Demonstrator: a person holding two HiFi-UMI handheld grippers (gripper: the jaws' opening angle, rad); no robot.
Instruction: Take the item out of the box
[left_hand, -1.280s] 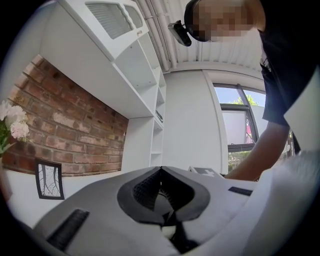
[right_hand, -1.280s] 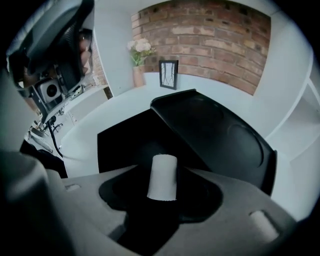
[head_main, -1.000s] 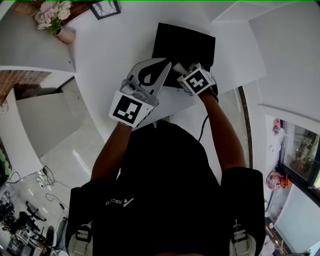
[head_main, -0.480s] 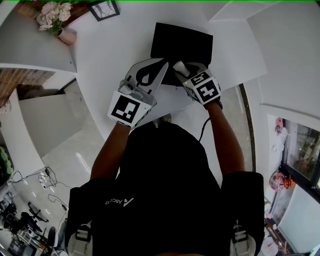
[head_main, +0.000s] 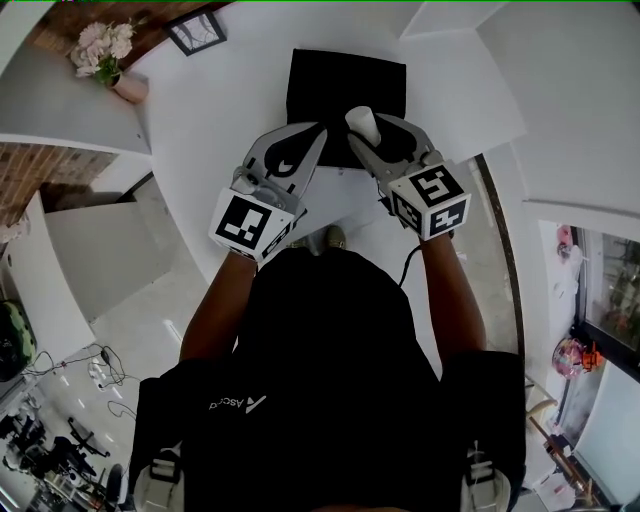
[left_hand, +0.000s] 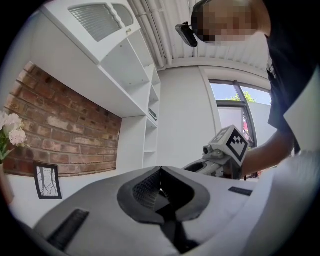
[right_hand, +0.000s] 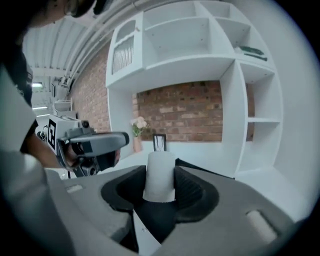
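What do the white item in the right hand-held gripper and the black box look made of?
White cylinder: matte, faintly grainy, no shine; perhaps foam, paper or soft plastic. Black box: flat, dull black, straight sharp edges; likely cardboard or stiff board, matte plastic not ruled out.

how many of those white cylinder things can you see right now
1. The white cylindrical item is clamped between the jaws of the right gripper, held over the near edge of the black rectangular box. The box's inside can't be made out, so more may be hidden there.
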